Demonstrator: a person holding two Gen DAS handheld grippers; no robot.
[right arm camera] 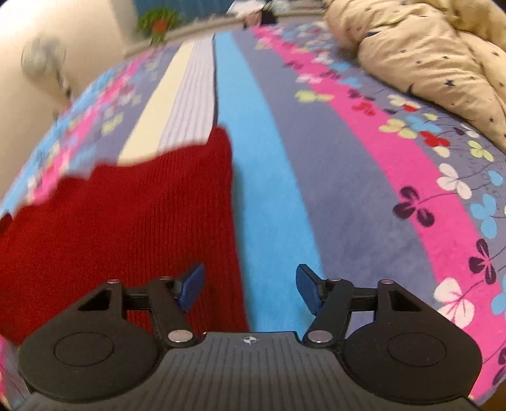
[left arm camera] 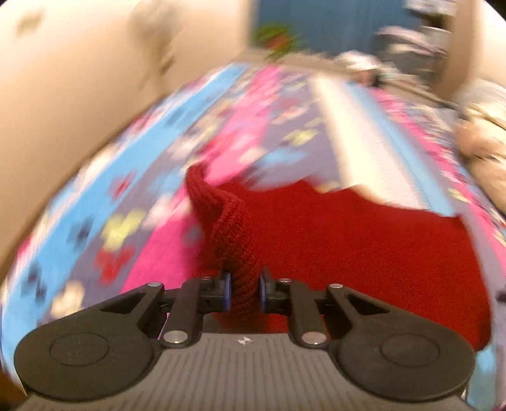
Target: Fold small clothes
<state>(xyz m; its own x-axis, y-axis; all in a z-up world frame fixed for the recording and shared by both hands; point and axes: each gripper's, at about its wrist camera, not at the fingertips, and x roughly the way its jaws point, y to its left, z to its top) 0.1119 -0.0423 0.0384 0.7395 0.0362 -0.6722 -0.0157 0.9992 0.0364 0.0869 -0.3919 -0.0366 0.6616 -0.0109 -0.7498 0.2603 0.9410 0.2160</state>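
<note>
A small red knit garment (left arm camera: 363, 240) lies on a bed with a striped floral sheet (left arm camera: 132, 202). My left gripper (left arm camera: 245, 289) is shut on a bunched fold of the red knit, which rises as a ridge ahead of the jaws. The view is motion-blurred. In the right wrist view the red garment (right arm camera: 126, 221) lies flat at the left, its right edge along a blue stripe. My right gripper (right arm camera: 249, 284) is open and empty, low over that edge, with its left finger (right arm camera: 191, 286) above the red knit and its right finger over the sheet (right arm camera: 348, 158).
A beige quilt (right arm camera: 427, 57) is heaped at the far right of the bed. A potted plant (right arm camera: 158, 22) and a beige wall (left arm camera: 63, 95) lie beyond the bed's far edge. A white and grey striped band (right arm camera: 186, 104) runs up the sheet.
</note>
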